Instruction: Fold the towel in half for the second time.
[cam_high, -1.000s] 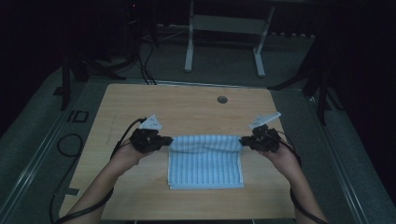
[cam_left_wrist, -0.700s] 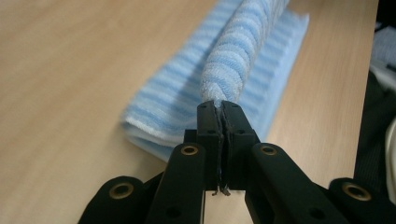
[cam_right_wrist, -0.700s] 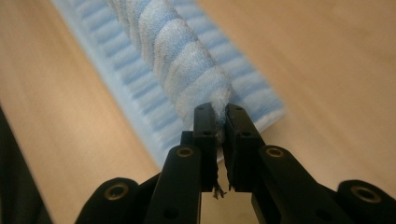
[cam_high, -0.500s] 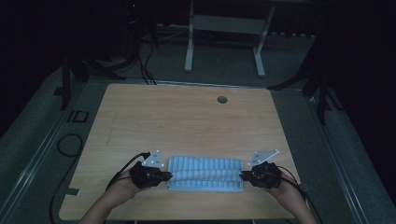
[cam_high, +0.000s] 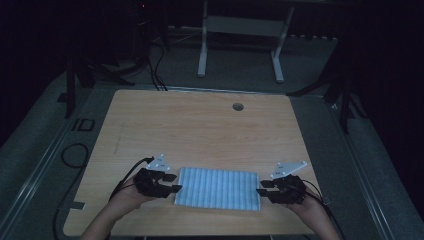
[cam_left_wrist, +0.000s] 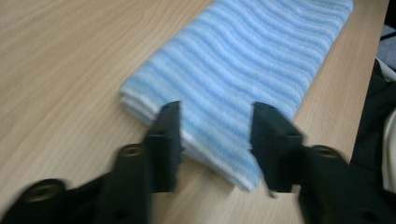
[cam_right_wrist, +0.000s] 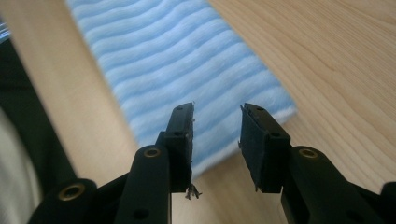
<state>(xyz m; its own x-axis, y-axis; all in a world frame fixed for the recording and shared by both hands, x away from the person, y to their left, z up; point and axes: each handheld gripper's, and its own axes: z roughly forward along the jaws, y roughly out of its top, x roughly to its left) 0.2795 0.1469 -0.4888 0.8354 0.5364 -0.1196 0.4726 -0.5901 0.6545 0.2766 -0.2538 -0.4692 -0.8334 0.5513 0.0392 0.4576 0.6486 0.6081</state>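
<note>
towel: blue-white striped, folded into a flat strip, layered edge at its left end
where: near edge of table, between both grippers
left gripper: jaws just opened, apart, nothing clamped
right gripper: same, just opened
unclear: room dark, forearms cut off

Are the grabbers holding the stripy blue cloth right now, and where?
Nothing is held. The left gripper and right gripper have just been opening, one at each short end of the folded blue striped cloth, which lies flat on the table.
</note>
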